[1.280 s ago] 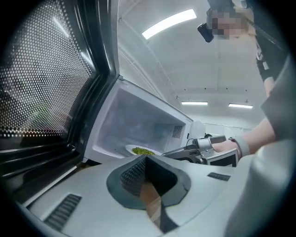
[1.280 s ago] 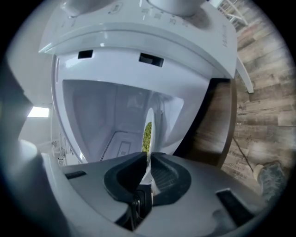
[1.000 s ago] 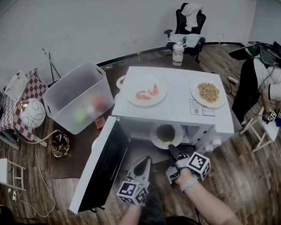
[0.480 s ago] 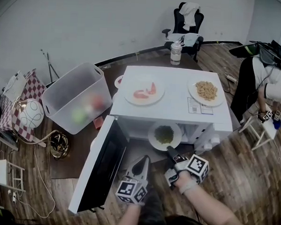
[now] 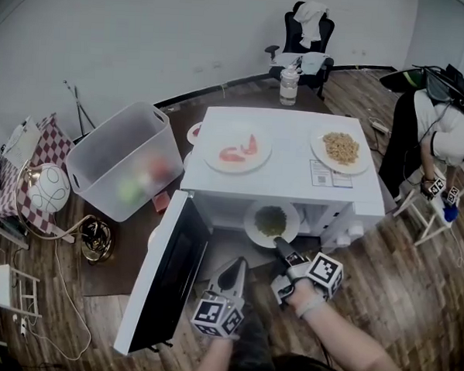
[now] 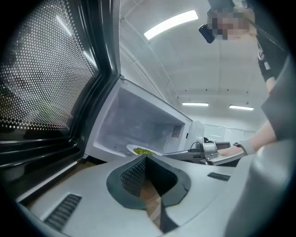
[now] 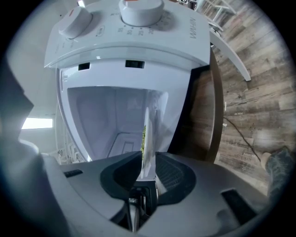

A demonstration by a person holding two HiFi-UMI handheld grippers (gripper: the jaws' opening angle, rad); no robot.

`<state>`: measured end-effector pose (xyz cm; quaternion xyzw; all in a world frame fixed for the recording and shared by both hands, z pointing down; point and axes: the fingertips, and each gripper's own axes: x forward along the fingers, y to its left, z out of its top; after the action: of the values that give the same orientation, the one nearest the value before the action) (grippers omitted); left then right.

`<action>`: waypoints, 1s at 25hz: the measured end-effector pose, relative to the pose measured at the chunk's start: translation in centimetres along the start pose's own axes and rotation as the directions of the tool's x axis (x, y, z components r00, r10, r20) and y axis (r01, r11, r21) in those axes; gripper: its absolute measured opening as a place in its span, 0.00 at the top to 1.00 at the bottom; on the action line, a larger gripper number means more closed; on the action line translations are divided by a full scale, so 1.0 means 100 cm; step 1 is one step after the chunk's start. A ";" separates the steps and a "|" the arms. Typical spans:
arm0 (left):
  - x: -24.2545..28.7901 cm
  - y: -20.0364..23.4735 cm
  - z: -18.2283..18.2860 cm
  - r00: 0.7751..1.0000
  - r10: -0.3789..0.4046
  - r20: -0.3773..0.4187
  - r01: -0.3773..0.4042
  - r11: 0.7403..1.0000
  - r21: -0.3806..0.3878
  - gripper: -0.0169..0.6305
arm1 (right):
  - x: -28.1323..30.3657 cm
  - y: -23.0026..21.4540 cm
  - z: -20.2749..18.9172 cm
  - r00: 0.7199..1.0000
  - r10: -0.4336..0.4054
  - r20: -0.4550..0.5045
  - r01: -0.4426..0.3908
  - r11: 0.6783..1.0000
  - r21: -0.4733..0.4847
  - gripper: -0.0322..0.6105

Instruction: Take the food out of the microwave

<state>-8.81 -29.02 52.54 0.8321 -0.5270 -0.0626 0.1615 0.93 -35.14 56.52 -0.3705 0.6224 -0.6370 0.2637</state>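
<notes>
A white plate of green food [image 5: 272,222] sits at the mouth of the open white microwave [image 5: 294,193], whose door [image 5: 169,271] swings out to the left. My right gripper [image 5: 280,245] reaches level to the plate's near rim. In the right gripper view the rim [image 7: 149,139] stands edge-on between the jaws of the right gripper [image 7: 147,159], which are opening and no longer press on it. My left gripper [image 5: 234,269] hangs shut and empty in front of the door. From the left gripper [image 6: 146,158] I see the plate [image 6: 143,151] and the right gripper [image 6: 185,154].
On the microwave's top are a plate with pink food [image 5: 238,152] and a plate with tan food [image 5: 342,150]. A clear bin [image 5: 125,160] stands to the left, a bottle [image 5: 288,84] and a chair [image 5: 306,37] behind. Another person [image 5: 436,129] stands at right.
</notes>
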 end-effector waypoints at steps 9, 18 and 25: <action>-0.001 0.011 0.001 1.000 0.017 -0.001 -0.017 1.000 -0.008 0.97 | 0.004 0.002 0.000 0.999 0.022 0.037 -0.024 0.998 0.051 0.88; 0.000 0.012 -0.002 1.000 0.014 -0.006 -0.014 1.000 -0.014 0.97 | 0.006 -0.001 0.002 0.998 0.035 0.052 -0.040 0.994 0.098 0.80; -0.004 0.018 -0.002 1.000 0.023 -0.006 -0.023 1.000 -0.017 0.97 | 0.017 0.001 0.004 0.995 0.077 0.069 -0.085 0.989 0.125 0.73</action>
<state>-10.50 -29.40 53.28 0.8246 -0.5356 -0.0629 0.1708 0.28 -36.70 56.69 -0.3477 0.5862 -0.6520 0.3323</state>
